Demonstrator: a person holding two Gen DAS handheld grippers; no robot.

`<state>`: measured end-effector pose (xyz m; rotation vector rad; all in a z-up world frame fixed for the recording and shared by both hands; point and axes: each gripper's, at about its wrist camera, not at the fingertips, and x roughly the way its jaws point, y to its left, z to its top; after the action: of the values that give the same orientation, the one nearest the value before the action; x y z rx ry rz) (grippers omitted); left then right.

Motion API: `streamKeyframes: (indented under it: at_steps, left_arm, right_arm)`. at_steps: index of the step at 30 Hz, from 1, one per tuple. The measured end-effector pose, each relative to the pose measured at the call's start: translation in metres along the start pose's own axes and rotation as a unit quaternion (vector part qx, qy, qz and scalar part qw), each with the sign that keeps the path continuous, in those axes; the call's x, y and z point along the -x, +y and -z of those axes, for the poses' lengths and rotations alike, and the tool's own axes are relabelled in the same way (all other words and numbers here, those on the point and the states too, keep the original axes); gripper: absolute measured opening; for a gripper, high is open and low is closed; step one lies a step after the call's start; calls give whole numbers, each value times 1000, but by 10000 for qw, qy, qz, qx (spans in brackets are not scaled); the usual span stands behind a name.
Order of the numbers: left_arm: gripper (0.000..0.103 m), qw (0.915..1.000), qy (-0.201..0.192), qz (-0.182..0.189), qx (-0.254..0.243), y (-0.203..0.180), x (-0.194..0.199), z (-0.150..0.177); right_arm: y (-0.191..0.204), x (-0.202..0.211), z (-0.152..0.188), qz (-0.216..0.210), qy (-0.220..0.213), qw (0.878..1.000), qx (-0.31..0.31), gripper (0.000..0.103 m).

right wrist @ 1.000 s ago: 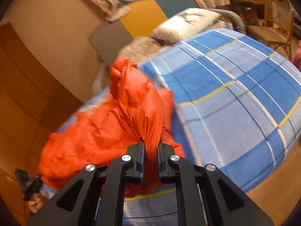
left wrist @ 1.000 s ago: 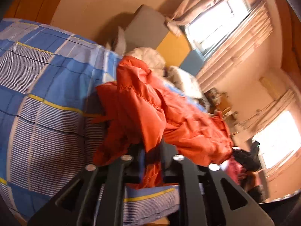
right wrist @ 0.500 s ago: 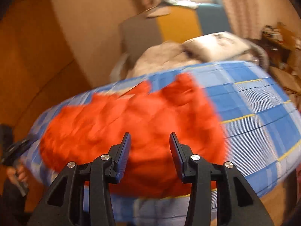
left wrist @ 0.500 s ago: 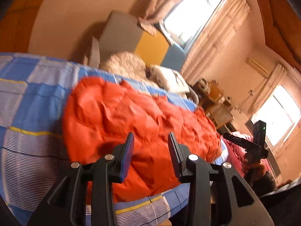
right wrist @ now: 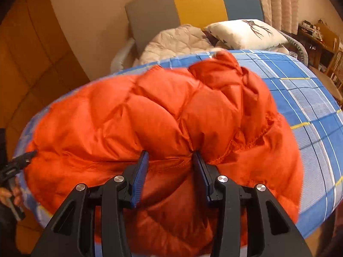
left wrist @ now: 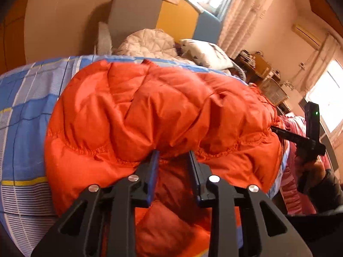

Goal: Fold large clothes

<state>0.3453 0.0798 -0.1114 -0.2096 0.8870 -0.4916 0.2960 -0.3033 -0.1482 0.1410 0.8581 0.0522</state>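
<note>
Since half a second ago both hand-held grippers have closed in on the orange jacket (left wrist: 150,115), which lies spread across the blue plaid bed (left wrist: 23,115). Bare bedding shows left of it and, in the right view, on the right. Fabric hides the fingertips of the left hand-held gripper (left wrist: 173,156) and right hand-held gripper (right wrist: 170,157); each has its fingers spread, pushed against the jacket's near stitched edge. Pillows (right wrist: 244,34) sit far behind.

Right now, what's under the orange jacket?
The orange puffer jacket lies spread on the blue plaid bedsheet, which shows around it on both sides. Whatever lies beneath the jacket's middle is covered. Both grippers, left and right, are open at its near hem.
</note>
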Motion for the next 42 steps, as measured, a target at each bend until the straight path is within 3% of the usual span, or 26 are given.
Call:
streamKeyframes:
  at_steps: [3, 6, 9, 12, 17, 19, 26, 31, 34, 40, 42]
  left_arm:
    - [22, 9996, -117, -31, 251, 3, 0, 0]
    - [35, 9983, -427, 142, 375, 1, 18, 3]
    - [36, 9979, -547, 308, 175, -4, 32, 4]
    - [39, 9978, -496, 415, -166, -13, 38, 2]
    - [39, 9984, -302, 307, -356, -16, 23, -7]
    - [39, 9994, -154, 111, -290, -9, 11, -9]
    - [32, 9999, -30, 18, -164, 8, -8, -9]
    - [14, 9998, -19, 46, 167, 26, -20, -6]
    - [13, 9997, -41, -71, 250, 26, -23, -1]
    - [13, 9980, -200, -190, 560, 28, -7, 14]
    - [23, 9979, -256, -125, 582, 29, 0, 19]
  right_arm:
    - [6, -16, -4, 210, 2, 9998, 50, 42]
    - [7, -11, -4, 245, 38, 9997, 43, 42]
    - [11, 16, 0, 140, -173, 9997, 33, 43]
    - [25, 38, 1, -67, -458, 9988, 167, 64]
    - [53, 35, -13, -316, -434, 9975, 470, 64]
    - [58, 21, -20, -230, -360, 9977, 521, 64]
    - [57, -43, -35, 135, 178, 9988, 434, 67]
    - [57, -71, -33, 405, 181, 9978, 498, 68]
    - [58, -75, -32, 420, 200, 9978, 480, 68]
    - [42, -40, -20, -113, 45, 9998, 176, 69]
    - [33, -19, -9, -326, -94, 9994, 33, 73]
